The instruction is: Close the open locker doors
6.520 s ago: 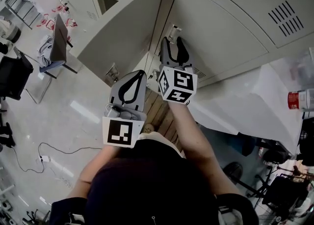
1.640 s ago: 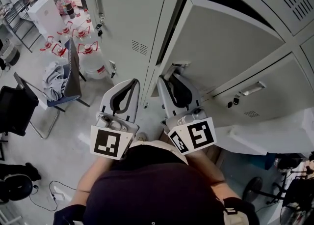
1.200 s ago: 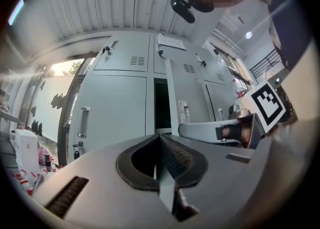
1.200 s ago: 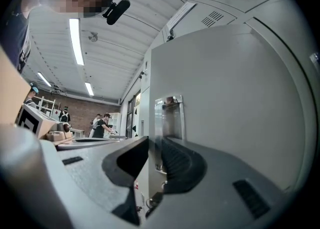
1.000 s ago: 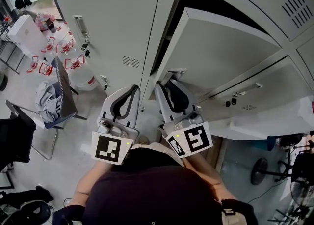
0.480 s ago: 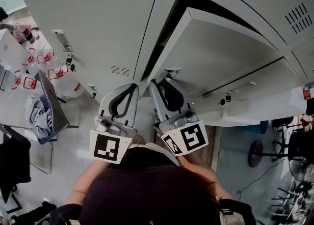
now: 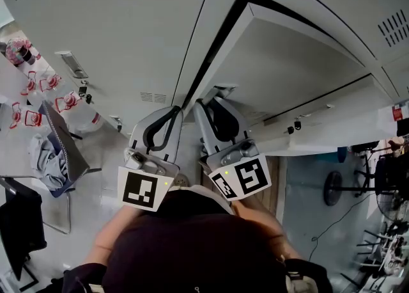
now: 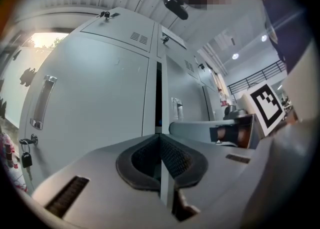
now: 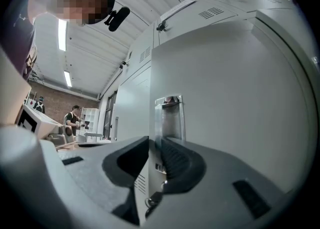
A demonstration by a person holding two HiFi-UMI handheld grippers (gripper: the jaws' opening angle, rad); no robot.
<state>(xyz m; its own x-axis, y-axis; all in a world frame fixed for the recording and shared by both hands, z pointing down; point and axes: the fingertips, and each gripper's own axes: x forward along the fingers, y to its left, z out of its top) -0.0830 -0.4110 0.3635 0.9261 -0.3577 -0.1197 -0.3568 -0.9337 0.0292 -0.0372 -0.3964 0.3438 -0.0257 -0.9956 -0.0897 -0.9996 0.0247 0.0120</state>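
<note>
- Head view: your right gripper point(image 7: 208, 102) is clamped on the free edge of the open door point(image 7: 300, 55), just below its handle point(image 7: 223, 88).
- Your left gripper point(image 7: 177, 110) sits just left of it. Its jaws are together on nothing, and its tip is near the closed locker door point(image 7: 108, 29).
- A dark gap point(image 7: 220, 36) runs between the open door's edge and the locker frame, thin at the near end and wider farther up.
- The floor point(image 7: 102, 157) on your left is bare as far as a chair point(image 7: 61, 148).
- Left gripper view: the pads of the left gripper point(image 8: 160, 137) meet at the tip, with the dark gap point(image 8: 158, 93) straight ahead.
- The closed locker door point(image 8: 95, 98) fills the left side, and the right gripper point(image 8: 175, 127) reaches in from the right.
- Right gripper view: the open door's point(image 9: 240, 98) vertical edge passes between the jaws of the right gripper point(image 9: 155, 143), with the handle point(image 9: 169, 118) just above.
- Left of that edge the room runs deep, with a person point(image 9: 74, 118) far off.
</note>
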